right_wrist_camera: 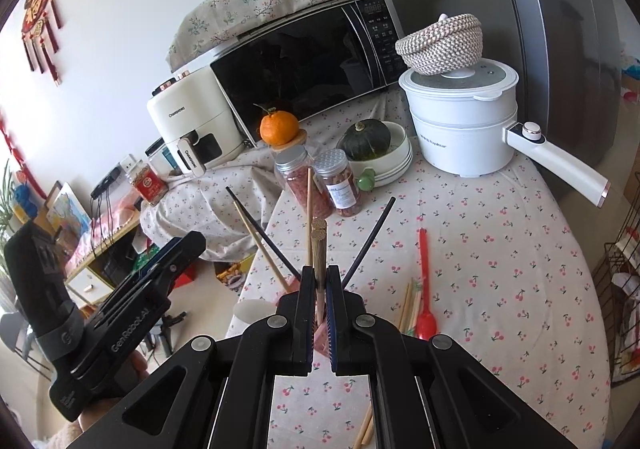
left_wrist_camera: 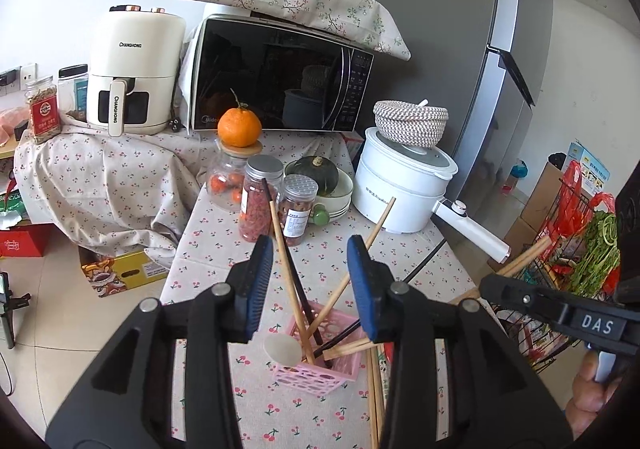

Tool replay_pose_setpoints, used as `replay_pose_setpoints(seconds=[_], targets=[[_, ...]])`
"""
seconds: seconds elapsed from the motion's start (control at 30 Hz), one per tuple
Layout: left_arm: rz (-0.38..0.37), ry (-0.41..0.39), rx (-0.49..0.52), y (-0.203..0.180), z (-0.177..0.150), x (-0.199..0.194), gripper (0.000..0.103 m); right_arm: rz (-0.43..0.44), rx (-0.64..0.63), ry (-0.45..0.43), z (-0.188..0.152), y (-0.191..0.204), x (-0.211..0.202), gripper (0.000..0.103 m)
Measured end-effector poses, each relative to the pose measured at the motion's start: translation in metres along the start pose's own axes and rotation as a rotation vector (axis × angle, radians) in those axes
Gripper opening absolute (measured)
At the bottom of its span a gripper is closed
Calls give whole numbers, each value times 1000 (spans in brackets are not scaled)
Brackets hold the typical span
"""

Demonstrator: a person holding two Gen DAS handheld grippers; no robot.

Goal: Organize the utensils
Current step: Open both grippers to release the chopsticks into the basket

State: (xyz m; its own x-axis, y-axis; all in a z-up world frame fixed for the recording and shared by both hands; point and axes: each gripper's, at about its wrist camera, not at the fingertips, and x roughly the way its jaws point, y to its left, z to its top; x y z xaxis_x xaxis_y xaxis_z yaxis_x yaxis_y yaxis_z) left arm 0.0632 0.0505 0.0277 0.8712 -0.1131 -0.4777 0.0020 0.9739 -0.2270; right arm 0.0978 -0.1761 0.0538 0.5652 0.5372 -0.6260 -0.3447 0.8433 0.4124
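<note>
A pink perforated utensil basket [left_wrist_camera: 320,371] stands on the cherry-print tablecloth and holds several wooden and black chopsticks and a white spoon [left_wrist_camera: 282,349]. My left gripper [left_wrist_camera: 310,273] is open and empty, hovering just above and behind the basket. My right gripper [right_wrist_camera: 319,289] is shut on a pair of brown chopsticks [right_wrist_camera: 319,245], held upright over the basket; it shows in the left wrist view [left_wrist_camera: 504,281] at the right. A red spoon [right_wrist_camera: 424,289] and loose wooden chopsticks [right_wrist_camera: 412,307] lie on the table to the right of the basket.
Behind stand two spice jars [left_wrist_camera: 260,201], a jar topped with an orange [left_wrist_camera: 239,123], a bowl with a green squash [left_wrist_camera: 318,175], a white electric pot [left_wrist_camera: 404,185], a microwave [left_wrist_camera: 280,75] and an air fryer [left_wrist_camera: 132,69]. A wire rack [left_wrist_camera: 568,249] stands right.
</note>
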Motion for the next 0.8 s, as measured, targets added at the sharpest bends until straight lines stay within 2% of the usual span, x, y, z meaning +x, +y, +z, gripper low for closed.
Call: replay_pose_setpoints(seconds=[0.23, 0.5, 0.57, 0.6, 0.63, 0.7, 0.73, 0.8], targets=[[-11, 34, 46, 2, -7, -5, 40, -14, 7, 6, 4, 6, 25, 5], [-24, 129, 54, 4, -15, 5, 43, -4, 16, 87, 3, -1, 60, 7], [-26, 157, 53, 4, -18, 9, 46, -3, 32, 91, 3, -4, 60, 15], [-27, 170, 52, 4, -19, 10, 48, 1, 40, 85, 4, -6, 58, 27], [-30, 182, 50, 4, -20, 11, 50, 7, 44, 74, 4, -7, 54, 43], [-37, 199, 46, 3, -21, 12, 58, 13, 45, 38, 6, -9, 42, 59], [-40, 206, 45, 3, -22, 12, 59, 14, 41, 26, 7, -10, 35, 59], [-45, 224, 45, 0, -24, 13, 71, 16, 39, 10, 8, -13, 23, 63]])
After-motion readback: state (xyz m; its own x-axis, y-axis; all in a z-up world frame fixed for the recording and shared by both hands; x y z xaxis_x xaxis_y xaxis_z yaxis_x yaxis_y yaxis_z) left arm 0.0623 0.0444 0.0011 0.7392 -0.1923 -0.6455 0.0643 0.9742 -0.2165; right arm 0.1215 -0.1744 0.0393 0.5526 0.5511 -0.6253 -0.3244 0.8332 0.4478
